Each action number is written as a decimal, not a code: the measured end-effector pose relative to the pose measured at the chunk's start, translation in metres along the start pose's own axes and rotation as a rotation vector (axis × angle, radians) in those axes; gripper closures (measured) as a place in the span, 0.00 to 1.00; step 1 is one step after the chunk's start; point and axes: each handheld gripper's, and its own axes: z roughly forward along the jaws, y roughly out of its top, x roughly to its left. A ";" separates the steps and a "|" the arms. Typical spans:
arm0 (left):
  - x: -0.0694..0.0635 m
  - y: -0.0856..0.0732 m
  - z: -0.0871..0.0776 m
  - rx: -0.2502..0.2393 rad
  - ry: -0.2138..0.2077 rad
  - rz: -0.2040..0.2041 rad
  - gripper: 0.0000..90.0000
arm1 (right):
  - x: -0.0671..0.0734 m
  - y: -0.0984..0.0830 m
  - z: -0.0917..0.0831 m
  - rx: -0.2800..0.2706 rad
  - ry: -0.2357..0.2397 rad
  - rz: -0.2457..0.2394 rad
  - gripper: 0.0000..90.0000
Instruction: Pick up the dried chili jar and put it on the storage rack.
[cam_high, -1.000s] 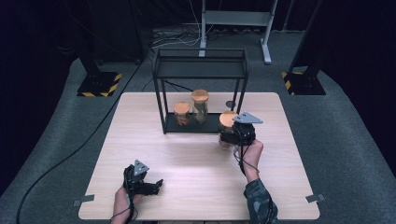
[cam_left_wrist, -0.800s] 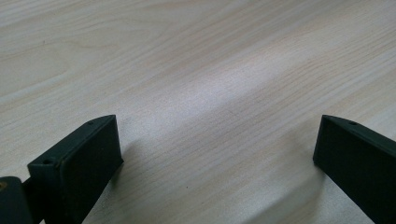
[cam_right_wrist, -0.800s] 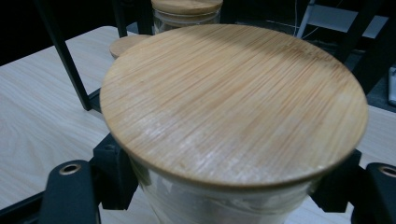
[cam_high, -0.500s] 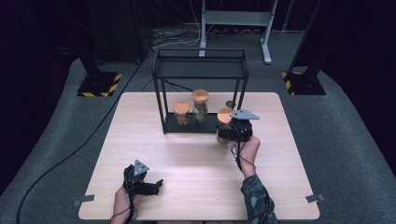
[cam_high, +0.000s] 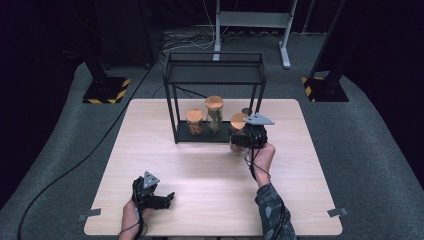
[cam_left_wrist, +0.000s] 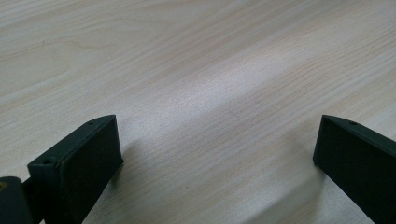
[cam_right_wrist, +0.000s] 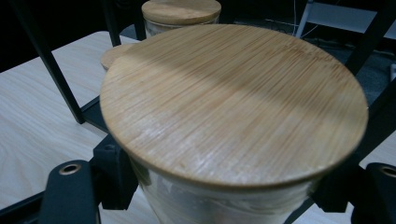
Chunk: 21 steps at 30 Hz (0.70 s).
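A glass jar with a round bamboo lid (cam_high: 239, 120) (cam_right_wrist: 233, 98) sits between the jaws of my right gripper (cam_high: 241, 140) (cam_right_wrist: 229, 191), which is shut on its glass body just under the lid. The jar is at the front right corner of a black metal rack (cam_high: 215, 65); whether it rests on anything is hidden. Two more lidded jars stand on the rack's bottom shelf, a short one (cam_high: 195, 121) (cam_right_wrist: 114, 55) and a taller one (cam_high: 214, 112) (cam_right_wrist: 181, 10). My left gripper (cam_high: 167, 198) (cam_left_wrist: 217, 154) lies open on the wooden table (cam_high: 150, 150) near its front edge, nothing between its jaws.
The rack's thin black posts (cam_right_wrist: 46, 60) and its dark bottom shelf (cam_right_wrist: 93, 116) stand close to the held jar. Beyond the table, grey floor carries cables, a metal stand (cam_high: 250, 20) and black bases with yellow-striped edges (cam_high: 102, 90).
My right gripper has carried the jar a little farther away and left, toward the rack. The left gripper has stayed put.
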 end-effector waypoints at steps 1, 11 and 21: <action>0.000 0.000 0.000 0.000 0.000 0.001 0.00 | 0.000 0.000 0.001 0.000 -0.001 0.000 0.27; 0.000 0.000 0.000 0.000 0.000 0.000 0.00 | 0.000 0.005 0.008 -0.002 -0.003 0.006 0.27; 0.000 0.000 0.000 0.000 0.000 0.000 0.00 | 0.001 0.008 0.017 0.005 -0.004 0.013 0.27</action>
